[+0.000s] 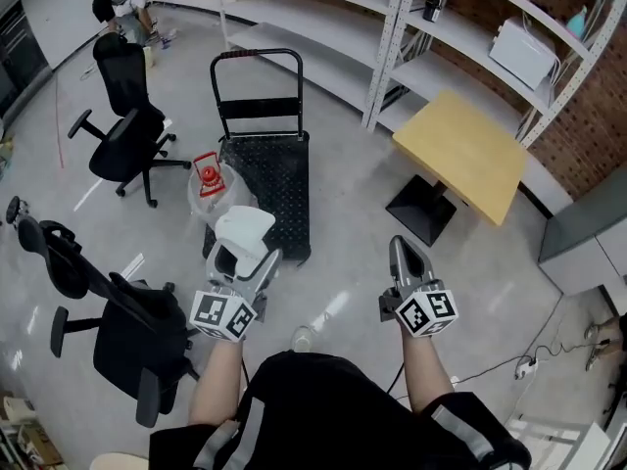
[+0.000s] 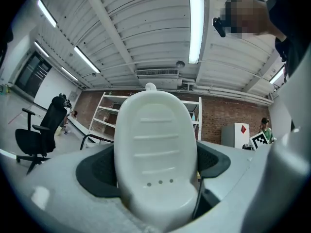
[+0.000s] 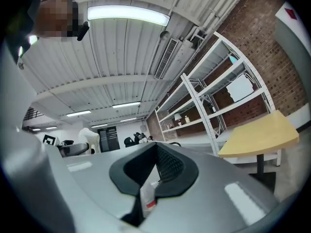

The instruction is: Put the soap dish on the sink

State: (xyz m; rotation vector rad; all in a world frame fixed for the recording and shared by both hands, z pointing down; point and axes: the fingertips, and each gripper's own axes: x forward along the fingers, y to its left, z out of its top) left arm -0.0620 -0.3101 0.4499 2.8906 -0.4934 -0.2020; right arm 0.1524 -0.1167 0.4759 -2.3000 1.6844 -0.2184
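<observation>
A white oval soap dish with ribs and three small holes is held upright, and my left gripper is shut on it. In the left gripper view the soap dish fills the middle between the dark pads. My right gripper is held out in front of the person beside the left one. Its jaws are closed to a point with nothing in them, and in the right gripper view the dark pads meet. No sink shows in any view.
A black platform trolley stands straight ahead, with a red-capped thing in a plastic bag beside it. Two black office chairs are on the left. At right are a yellow table and white shelving. A clear bottle lies on the floor.
</observation>
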